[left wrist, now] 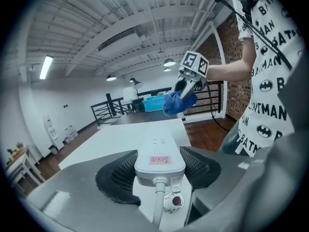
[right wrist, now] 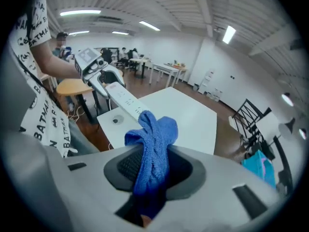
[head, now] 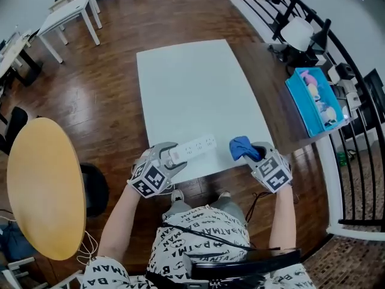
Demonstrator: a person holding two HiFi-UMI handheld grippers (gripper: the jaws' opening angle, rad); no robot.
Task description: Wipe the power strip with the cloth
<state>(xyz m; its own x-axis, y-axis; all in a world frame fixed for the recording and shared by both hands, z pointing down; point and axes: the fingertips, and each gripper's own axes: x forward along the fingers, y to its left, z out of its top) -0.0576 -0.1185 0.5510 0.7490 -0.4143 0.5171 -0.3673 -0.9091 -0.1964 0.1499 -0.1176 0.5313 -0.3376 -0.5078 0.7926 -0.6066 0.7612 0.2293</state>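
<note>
A white power strip [head: 194, 148] is held over the near edge of the white table [head: 192, 95]. My left gripper [head: 172, 156] is shut on its cord end; in the left gripper view the strip [left wrist: 159, 154] sits clamped between both black pads, cord running down. A blue cloth [head: 242, 148] is bunched in my right gripper [head: 257, 154], a short way right of the strip's free end. In the right gripper view the cloth [right wrist: 152, 151] is pinched between the pads, and the strip [right wrist: 123, 99] shows beyond it. The cloth [left wrist: 178, 102] and strip are apart.
A round yellow tabletop [head: 43, 185] is close on the left. At the right stands a dark bench with a blue bin [head: 316, 98] of small items, backed by a black railing [head: 337, 47]. White desks [head: 69, 14] stand far back left. A round grommet [right wrist: 115, 120] marks the table's near corner.
</note>
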